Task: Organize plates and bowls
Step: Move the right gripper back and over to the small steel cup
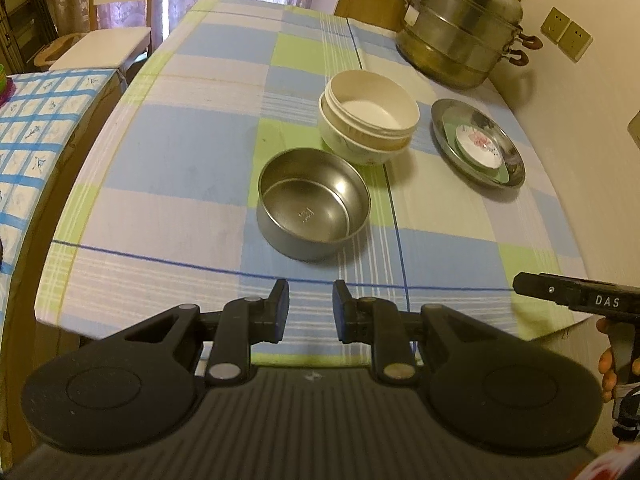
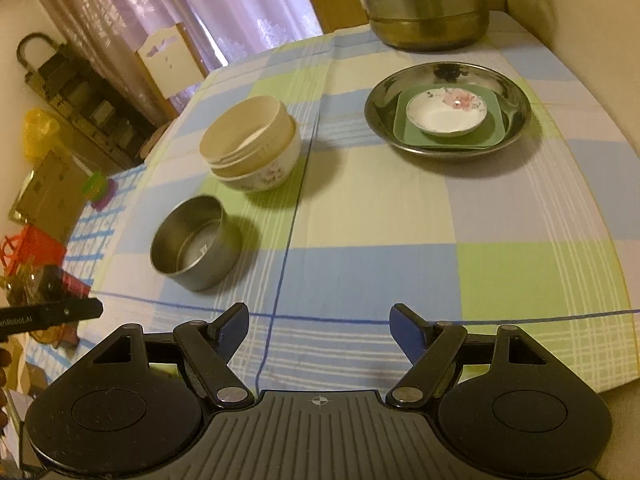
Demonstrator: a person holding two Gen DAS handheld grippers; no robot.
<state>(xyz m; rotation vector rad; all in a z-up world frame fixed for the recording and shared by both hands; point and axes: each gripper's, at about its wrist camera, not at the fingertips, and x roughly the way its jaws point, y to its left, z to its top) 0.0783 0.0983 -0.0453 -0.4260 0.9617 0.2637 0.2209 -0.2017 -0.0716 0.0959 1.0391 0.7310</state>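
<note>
A steel bowl (image 1: pixel 314 210) (image 2: pixel 196 242) stands on the checked tablecloth near the front. Behind it is a stack of cream bowls (image 1: pixel 368 118) (image 2: pixel 252 148), the lowest with a flower print. To the right a steel plate (image 1: pixel 478 144) (image 2: pixel 448 114) holds a green square plate (image 2: pixel 486 134) with a small white flowered dish (image 2: pixel 446 112) on top. My left gripper (image 1: pixel 311 308) is open and empty, just short of the steel bowl. My right gripper (image 2: pixel 319 330) is open wide and empty above the table's front edge.
A large steel steamer pot (image 1: pixel 460 26) (image 2: pixel 428 4) stands at the back right by the wall. A white chair (image 1: pixel 100 46) stands at the far left. A second table with a blue grid cloth (image 1: pixel 36 128) adjoins on the left.
</note>
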